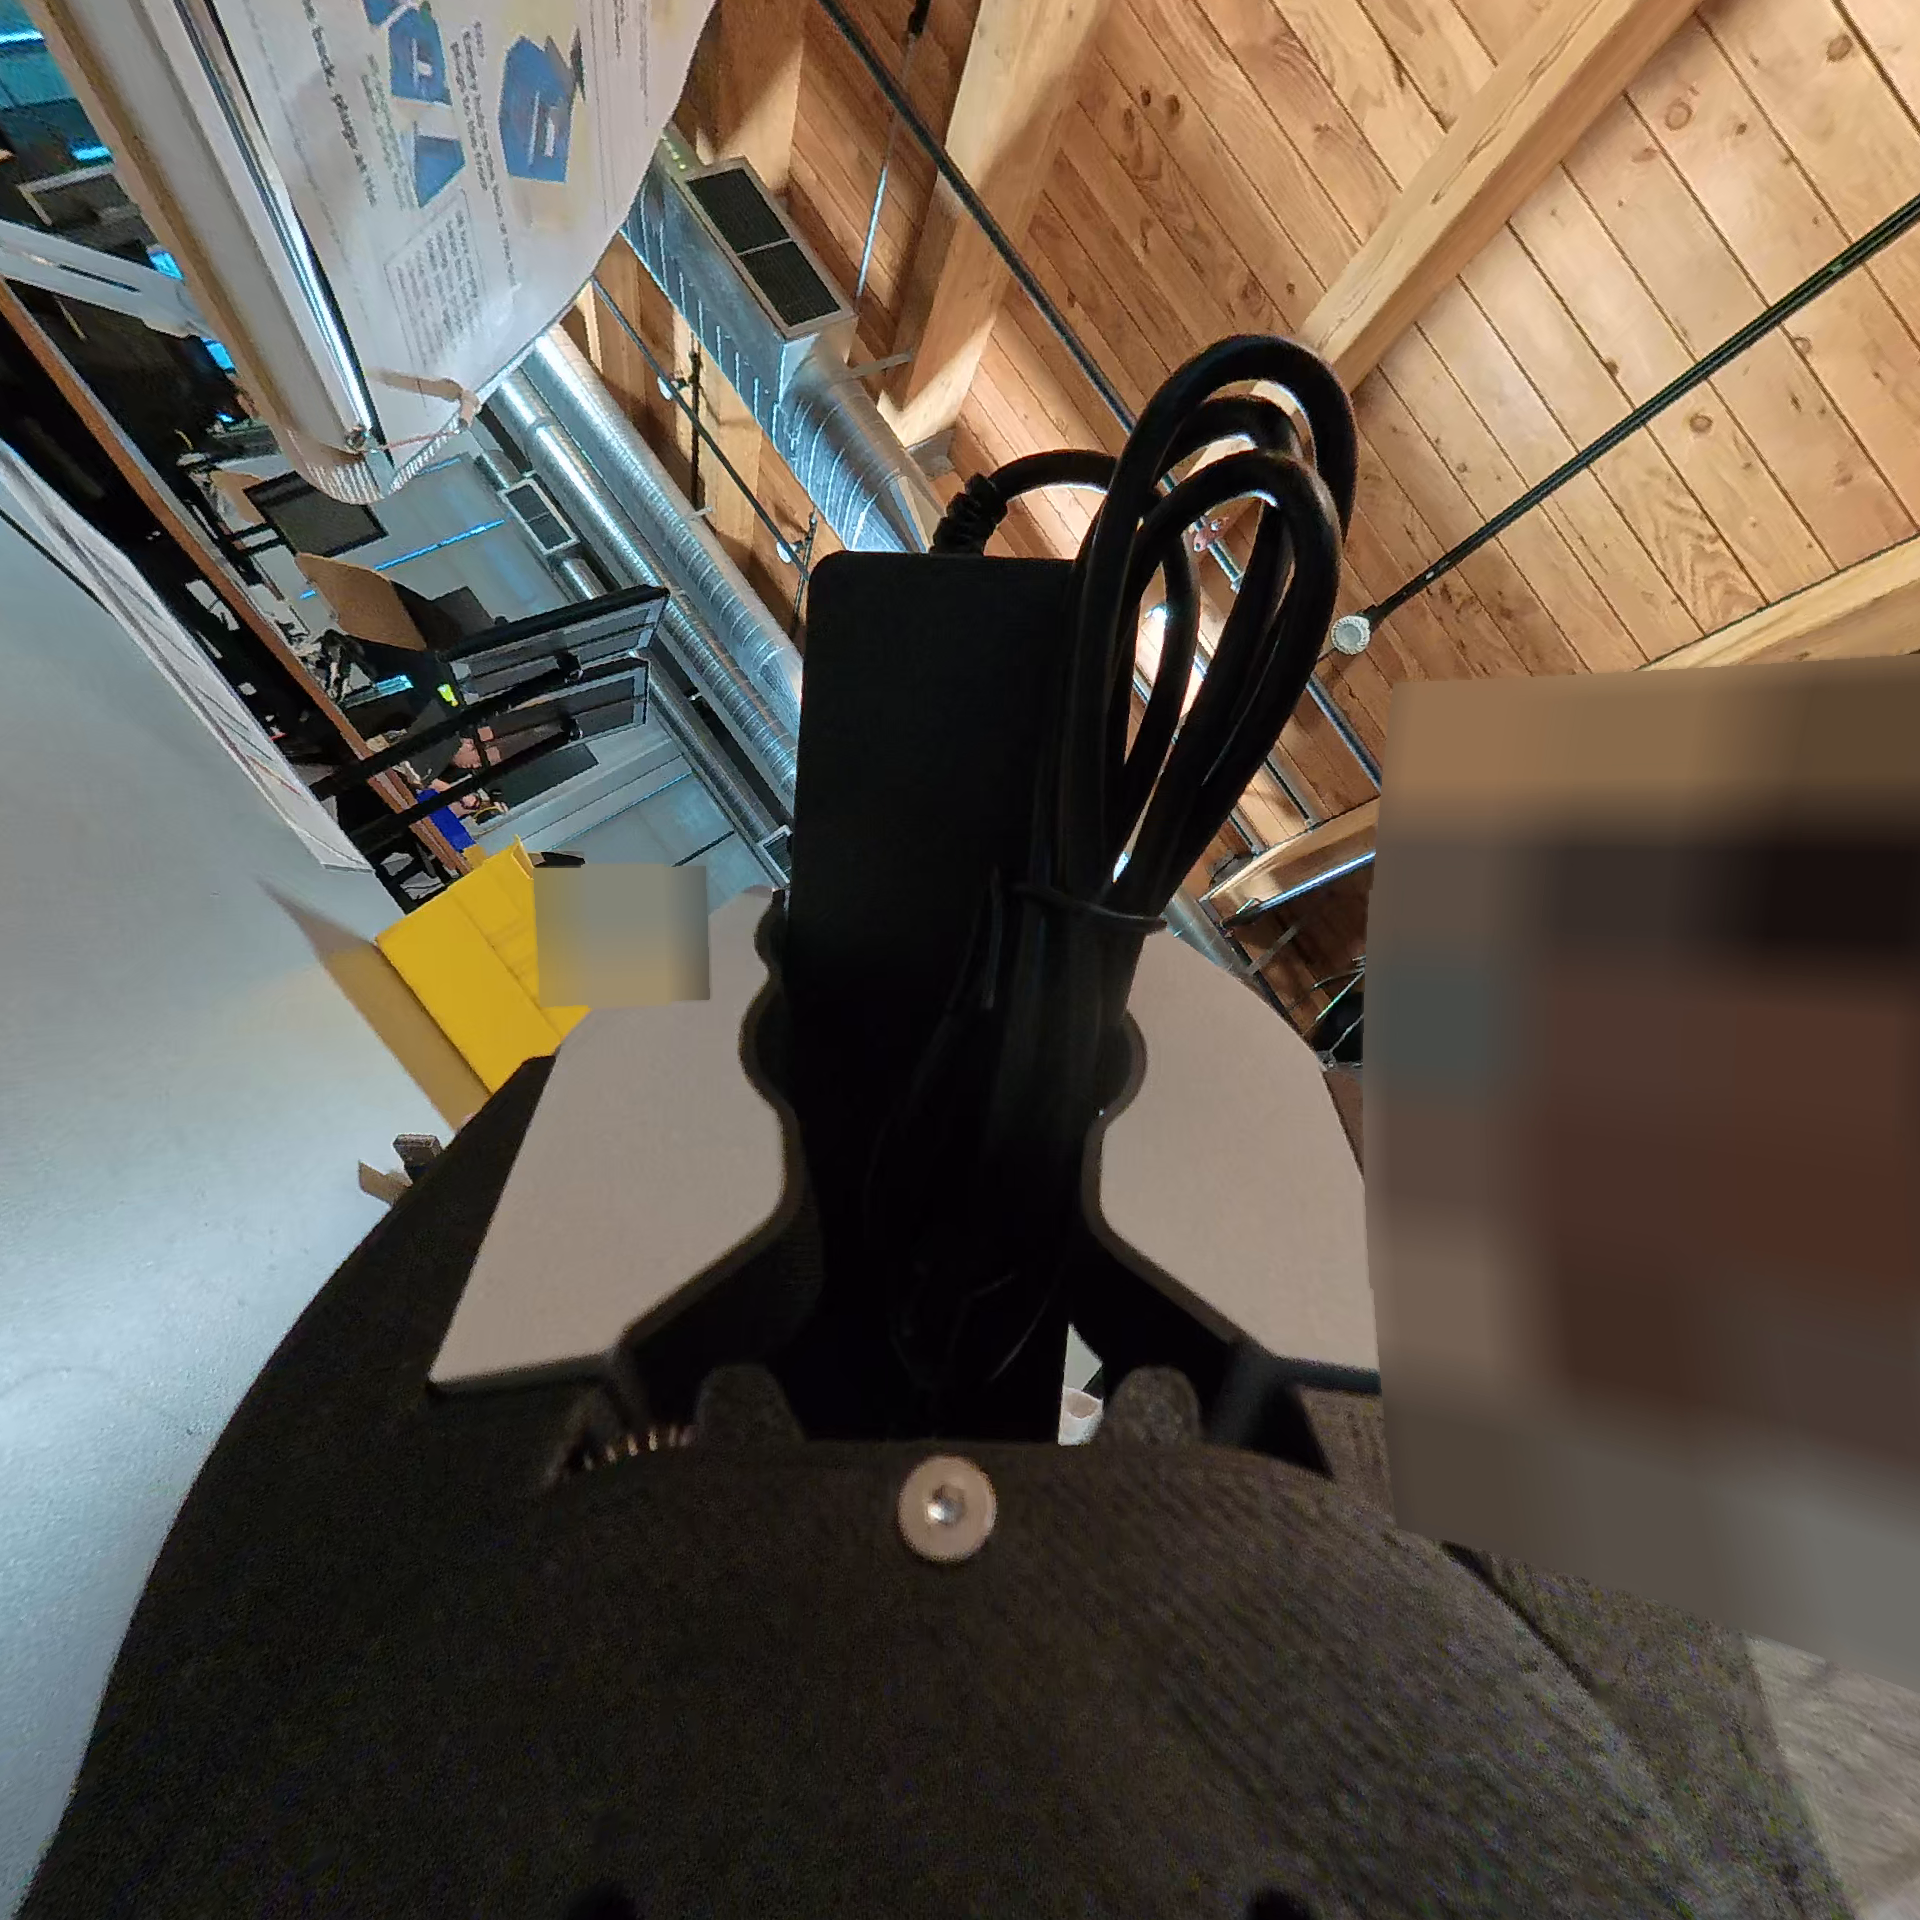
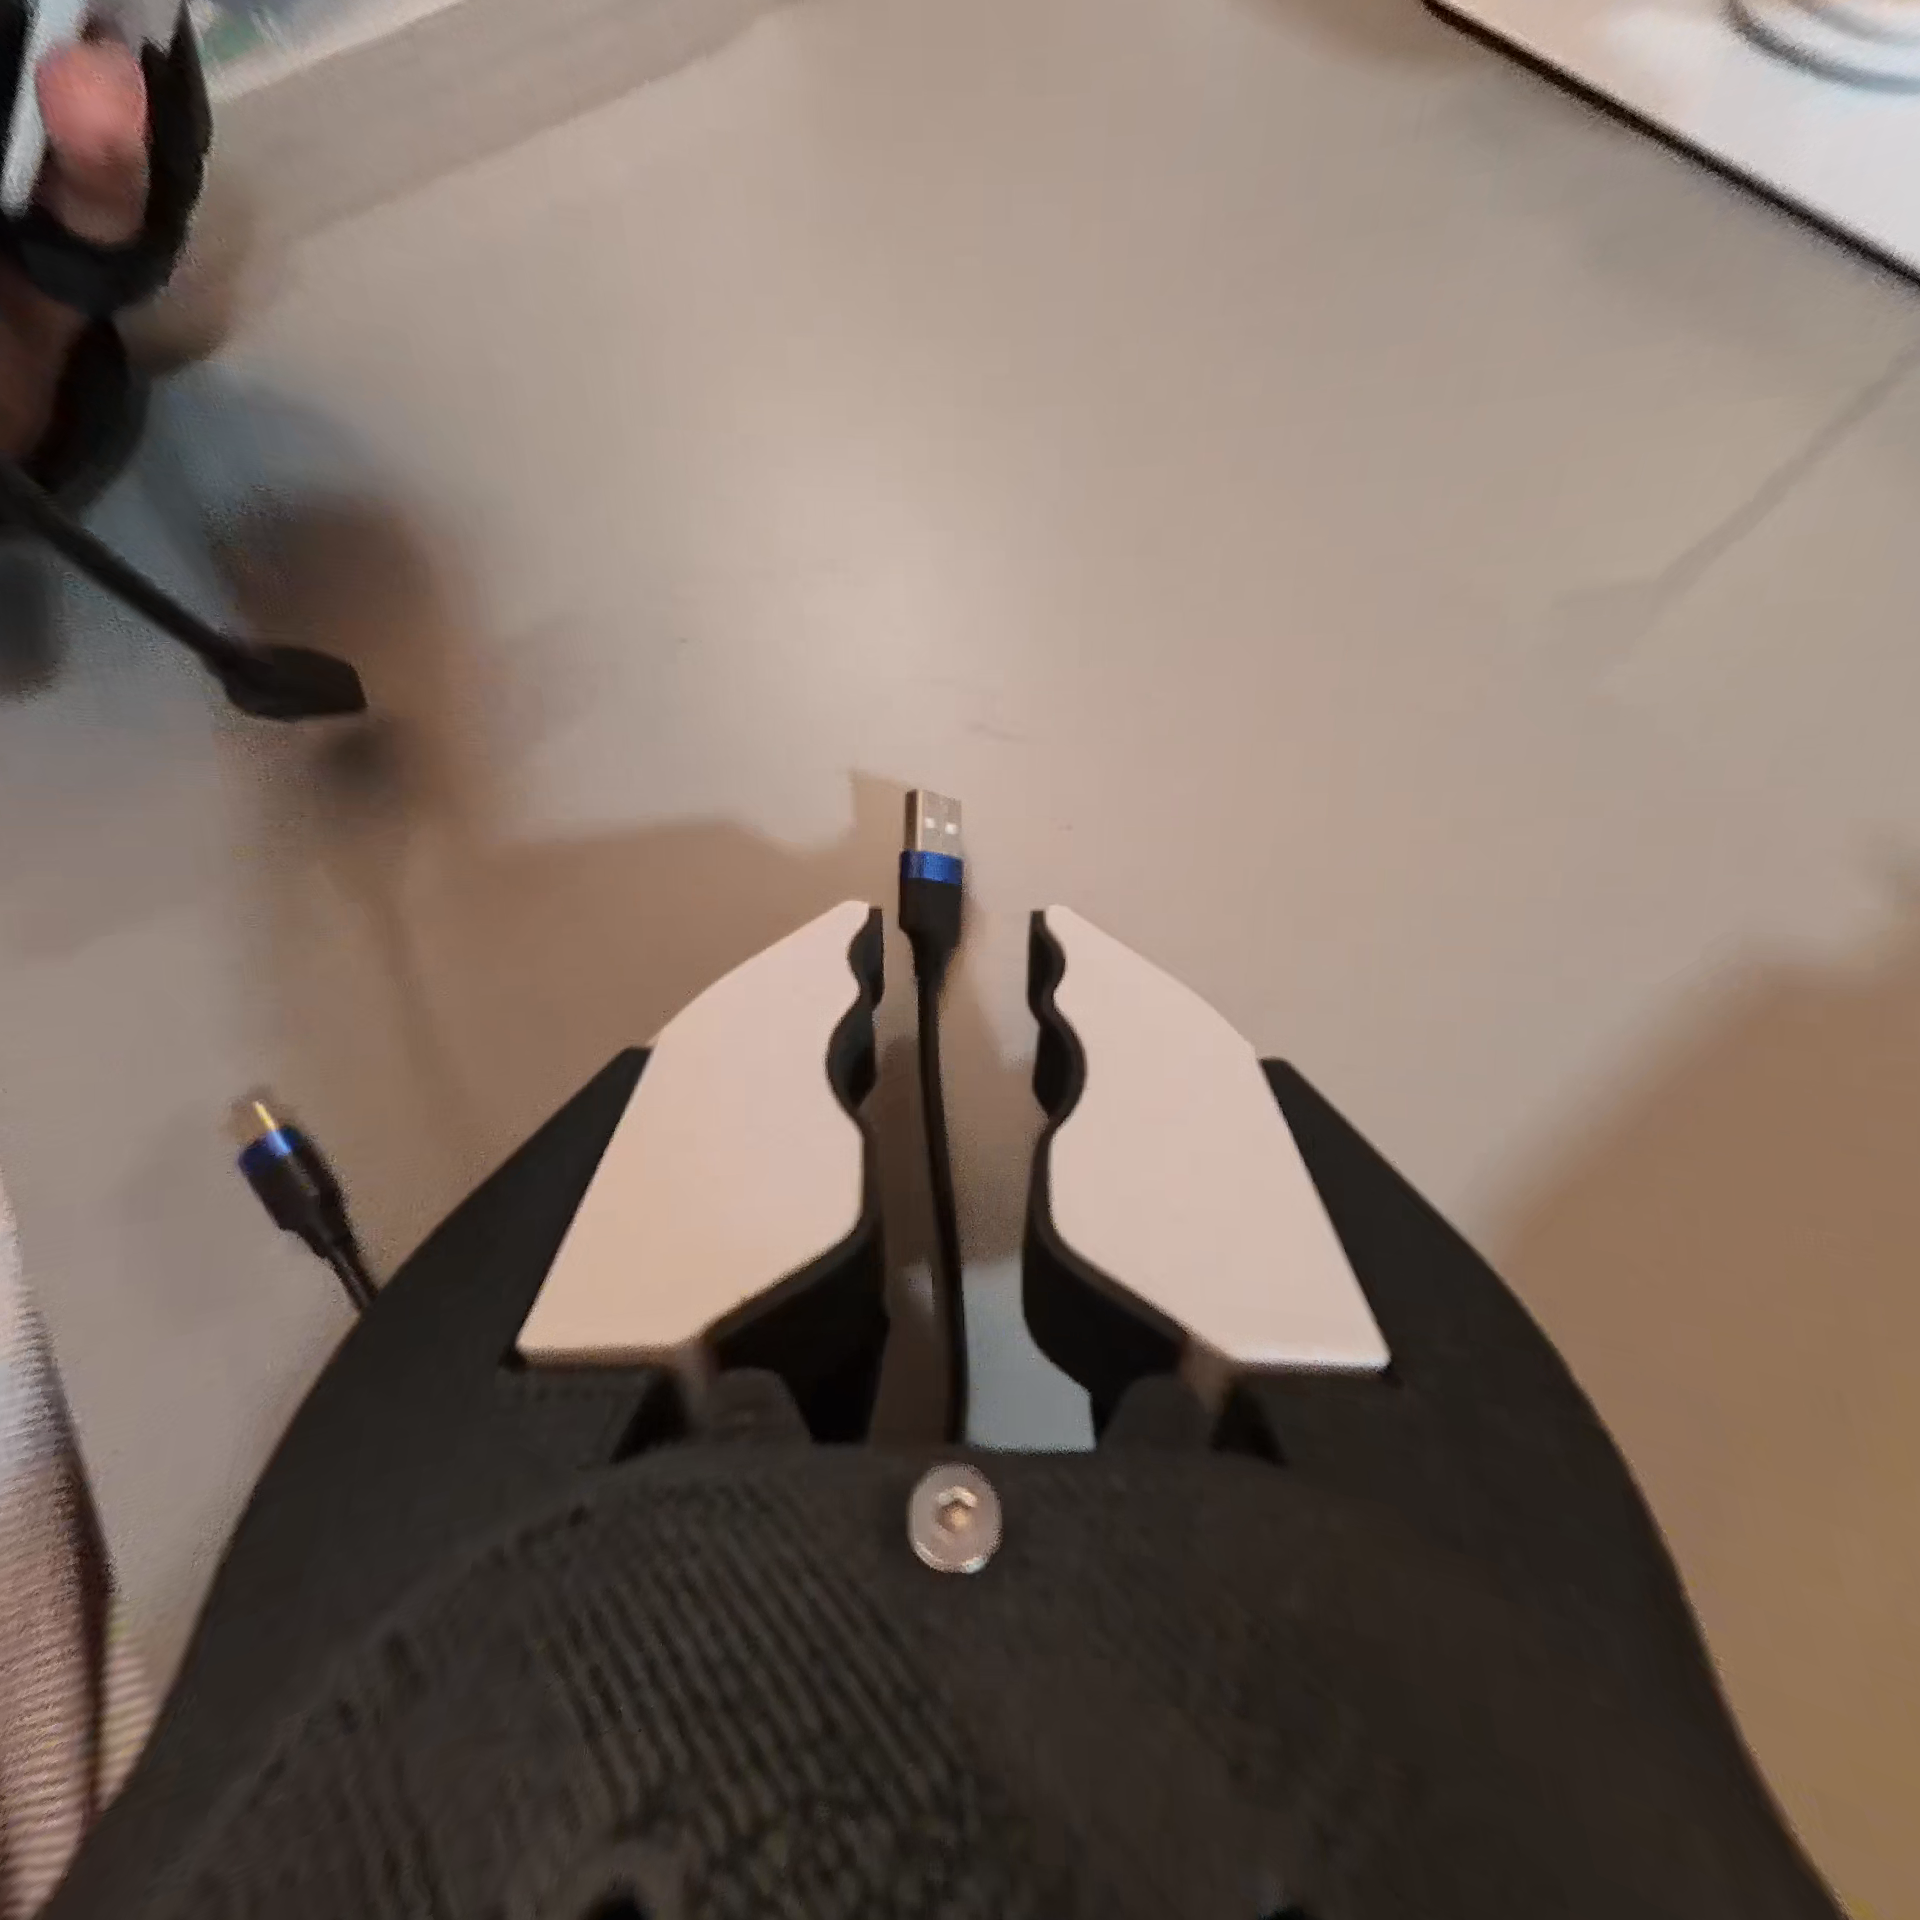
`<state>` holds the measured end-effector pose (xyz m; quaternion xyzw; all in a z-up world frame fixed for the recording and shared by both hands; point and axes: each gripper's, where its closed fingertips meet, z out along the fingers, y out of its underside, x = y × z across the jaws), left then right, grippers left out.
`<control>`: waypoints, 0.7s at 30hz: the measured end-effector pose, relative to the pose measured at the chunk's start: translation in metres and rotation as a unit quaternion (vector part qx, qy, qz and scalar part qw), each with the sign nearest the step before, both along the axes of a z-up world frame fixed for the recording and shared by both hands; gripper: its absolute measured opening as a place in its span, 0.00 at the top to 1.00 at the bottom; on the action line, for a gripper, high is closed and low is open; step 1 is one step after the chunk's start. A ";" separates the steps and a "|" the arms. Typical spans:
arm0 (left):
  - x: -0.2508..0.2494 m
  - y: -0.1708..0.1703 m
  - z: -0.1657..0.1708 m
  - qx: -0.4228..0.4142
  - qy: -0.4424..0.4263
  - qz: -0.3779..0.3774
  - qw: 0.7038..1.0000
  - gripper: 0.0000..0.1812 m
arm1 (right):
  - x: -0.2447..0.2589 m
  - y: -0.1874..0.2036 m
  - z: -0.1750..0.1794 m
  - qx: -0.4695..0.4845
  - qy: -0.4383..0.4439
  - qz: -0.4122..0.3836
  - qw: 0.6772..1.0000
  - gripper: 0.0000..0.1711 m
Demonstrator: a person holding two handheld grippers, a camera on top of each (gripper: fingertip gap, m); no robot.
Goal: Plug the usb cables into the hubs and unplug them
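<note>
In the left wrist view my left gripper points up at the ceiling and is shut on a black rectangular power brick. Its black cord is coiled and tied alongside it. In the right wrist view my right gripper is open just above the beige table. A black USB cable with a blue collar and a silver USB-A plug lies between the fingers, untouched, with the plug just past the tips. A second blue-collared connector lies at the left. No hub is in view.
At the right wrist view's top left, a hand on the other gripper shows blurred, with a black cord ending in a black plug hanging over the table. A white flat object lies at the far right corner. A yellow bin shows in the left view.
</note>
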<state>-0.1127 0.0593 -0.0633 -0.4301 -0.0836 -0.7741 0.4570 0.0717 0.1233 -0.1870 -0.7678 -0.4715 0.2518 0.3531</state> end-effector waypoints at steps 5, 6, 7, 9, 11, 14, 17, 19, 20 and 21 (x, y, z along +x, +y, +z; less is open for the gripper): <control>0.000 0.000 0.000 -0.001 -0.001 -0.001 1.000 0.66 | -0.002 -0.004 -0.005 0.088 -0.069 0.036 0.993 0.84; 0.000 0.000 -0.001 -0.001 -0.002 -0.001 1.000 0.66 | -0.003 -0.005 -0.007 0.104 -0.087 0.042 0.990 0.85; 0.000 0.000 -0.001 -0.002 -0.002 -0.001 1.000 0.66 | -0.002 -0.005 -0.009 0.120 -0.105 0.047 0.986 0.85; 0.000 0.000 -0.001 -0.002 -0.002 -0.001 1.000 0.66 | 0.000 -0.002 -0.012 0.152 -0.138 0.045 0.978 0.90; 0.000 0.000 -0.001 -0.002 -0.003 -0.002 1.000 0.66 | 0.000 0.000 -0.013 0.166 -0.150 0.041 0.974 0.92; 0.001 0.000 -0.001 -0.002 -0.002 -0.003 1.000 0.66 | 0.000 0.002 -0.014 0.169 -0.155 0.038 0.973 0.97; 0.002 0.000 -0.001 -0.002 0.000 -0.004 1.000 0.69 | -0.001 0.003 -0.014 0.170 -0.157 0.035 0.972 0.97; 0.003 -0.001 -0.001 -0.001 0.002 -0.005 1.000 0.69 | -0.002 0.001 -0.013 0.159 -0.146 0.036 0.976 0.97; 0.003 -0.001 -0.001 0.000 0.003 -0.005 1.000 0.66 | -0.005 -0.001 -0.010 0.148 -0.130 0.035 0.980 0.97; 0.003 -0.001 -0.001 0.000 0.004 -0.005 1.000 0.66 | -0.008 -0.003 -0.004 0.133 -0.105 0.033 0.985 0.97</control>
